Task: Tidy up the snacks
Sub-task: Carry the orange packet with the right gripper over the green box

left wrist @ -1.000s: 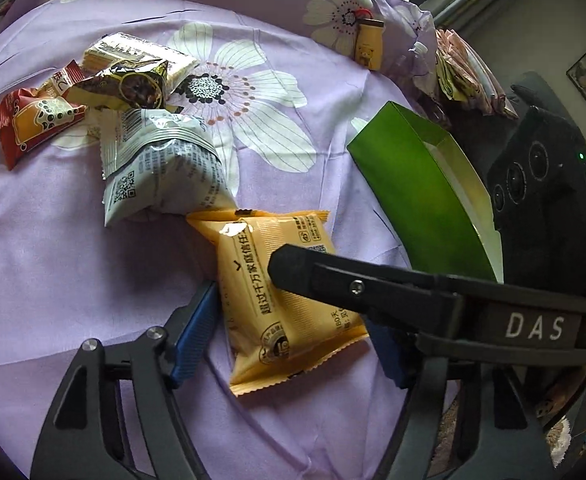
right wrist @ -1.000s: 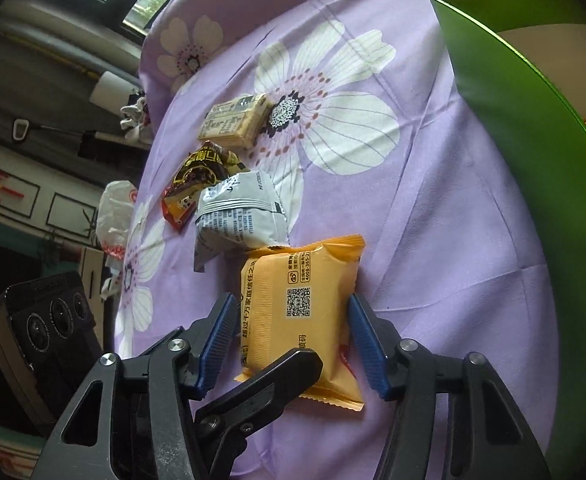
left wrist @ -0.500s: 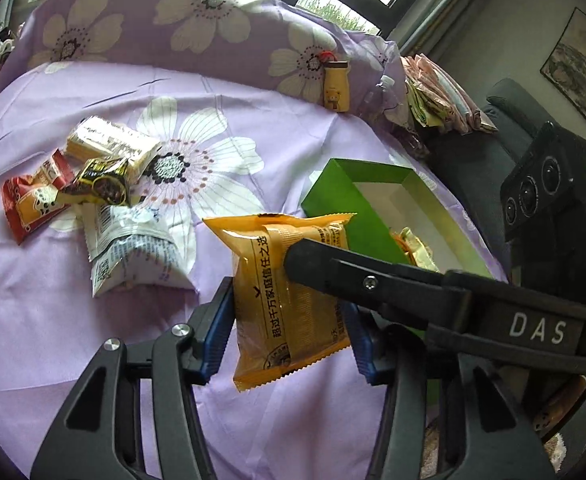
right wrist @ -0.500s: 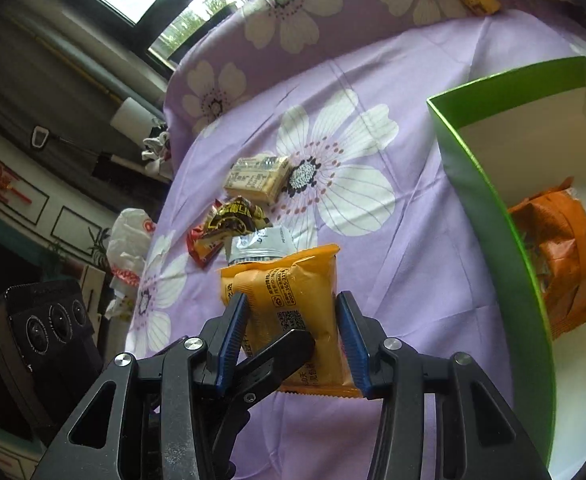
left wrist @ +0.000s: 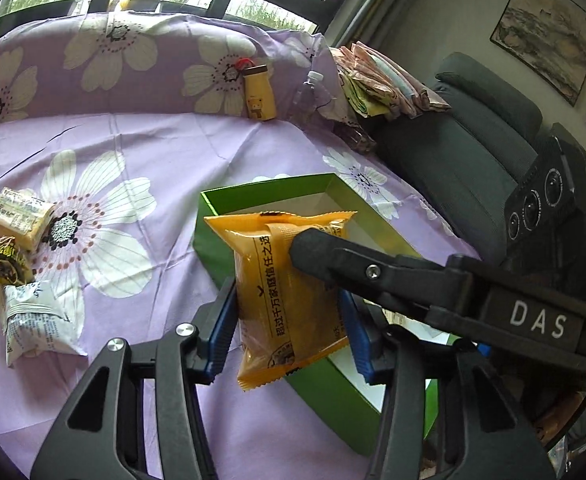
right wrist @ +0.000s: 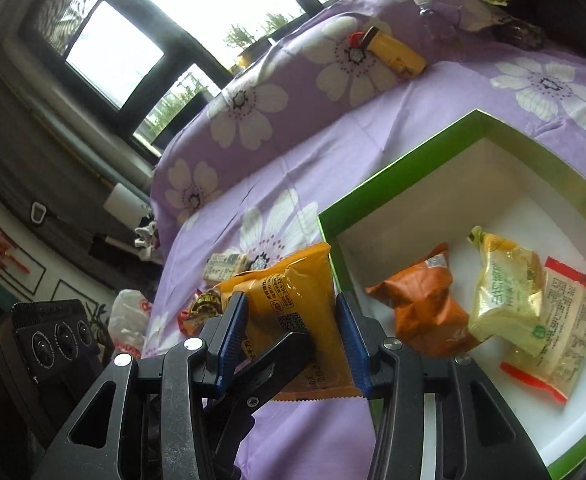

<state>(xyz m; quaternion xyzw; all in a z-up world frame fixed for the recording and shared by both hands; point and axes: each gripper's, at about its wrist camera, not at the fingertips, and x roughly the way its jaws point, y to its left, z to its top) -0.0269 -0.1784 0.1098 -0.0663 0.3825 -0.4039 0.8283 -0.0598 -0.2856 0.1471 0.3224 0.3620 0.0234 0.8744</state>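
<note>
Both my left claw [left wrist: 289, 330] and right claw [right wrist: 291, 338] squeeze the yellow snack bag [left wrist: 289, 296] tight, lifting it toward the green box [right wrist: 409, 184].

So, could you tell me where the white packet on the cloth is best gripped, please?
Grip the white packet across its puffed middle, coming down from above with the jaws on its two long sides. It lies flat on the cloth, and bare cloth shows along both sides.

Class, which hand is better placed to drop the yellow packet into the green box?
Right. Its gripper is shut on the yellow packet directly beside the green box, whose bare white floor lies open in its view.
</note>
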